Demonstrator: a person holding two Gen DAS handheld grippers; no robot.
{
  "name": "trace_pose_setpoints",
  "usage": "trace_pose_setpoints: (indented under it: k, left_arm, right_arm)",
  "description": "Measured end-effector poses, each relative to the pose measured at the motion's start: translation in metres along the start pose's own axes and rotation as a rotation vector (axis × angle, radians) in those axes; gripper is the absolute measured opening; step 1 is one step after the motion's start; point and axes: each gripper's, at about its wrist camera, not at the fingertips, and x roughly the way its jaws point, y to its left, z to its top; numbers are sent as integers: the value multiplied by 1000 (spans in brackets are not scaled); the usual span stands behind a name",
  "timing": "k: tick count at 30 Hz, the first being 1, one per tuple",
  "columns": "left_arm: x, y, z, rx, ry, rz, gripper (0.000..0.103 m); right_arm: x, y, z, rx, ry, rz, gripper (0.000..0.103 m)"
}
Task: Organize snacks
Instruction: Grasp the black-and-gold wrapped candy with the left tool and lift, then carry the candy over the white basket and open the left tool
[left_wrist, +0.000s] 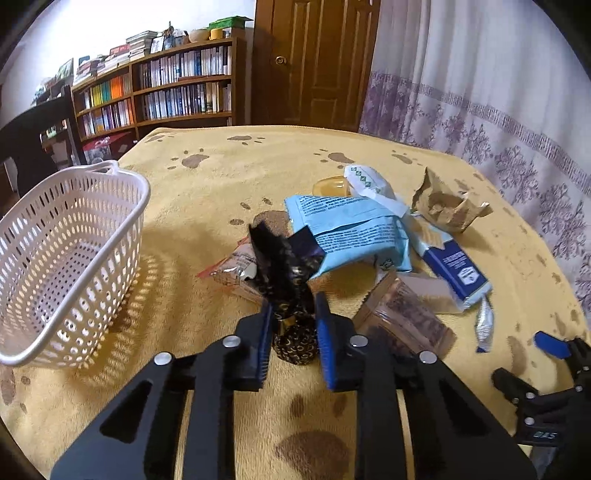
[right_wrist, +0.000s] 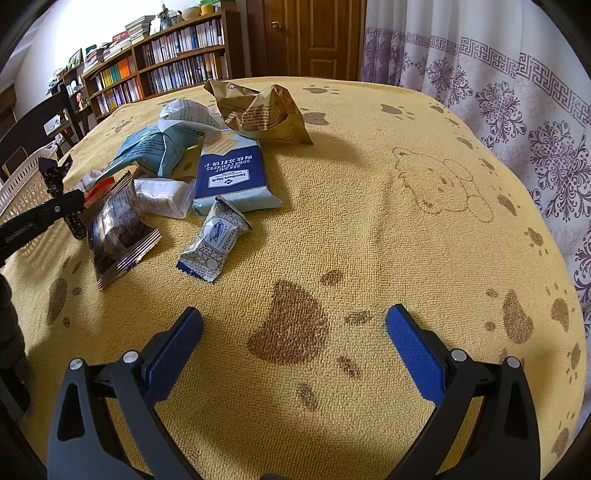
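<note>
While the black, gold-patterned snack packet (left_wrist: 293, 325) sits clenched between the jaws of the left gripper (left_wrist: 293, 343), its twisted top sticks up past the blue pads and its rounded lower end hangs just above the yellow paw-print cloth (left_wrist: 229, 177) on the counter. From the right wrist view the same packet (right_wrist: 55, 177) shows at the far left, pinched upright by the left gripper (right_wrist: 68, 206), so it seems lifted clear of the pile.

Just ahead of the left jaws lies the heap of remaining snacks: a light-blue bag (left_wrist: 351, 229), a dark-blue cracker pack (left_wrist: 454, 269), a clear-wrapped brown biscuit (left_wrist: 402, 314) just to the right, a crumpled brown paper bag (left_wrist: 443, 206) farther off and a white wrapper (left_wrist: 369, 184) behind. To the left of the jaws stands the white slotted basket (left_wrist: 74, 251), with nothing in it as far as can be seen.

My judgement is that the step in hand is carrying the first picked snack to the basket; the next move calls for swinging left over the near rim, lowering, then letting go.

The left gripper points forward and slightly down, low over the cloth. The right gripper (right_wrist: 295, 332) hovers with jaws spread wide and holding nothing, aimed at bare cloth, with a small white-and-blue patterned packet (right_wrist: 216, 240) ahead and to its left.
</note>
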Motion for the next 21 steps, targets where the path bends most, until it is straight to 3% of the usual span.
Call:
trace_pose_setpoints:
  k: [8,21]
  left_arm:
    - [-38,10,1,-16,-59,-23,21]
    - [-83,65,23,-98,-167,76,21]
  right_arm:
    - [0,0,0,1,0,0,98]
    - [0,0,0,1,0,0,98]
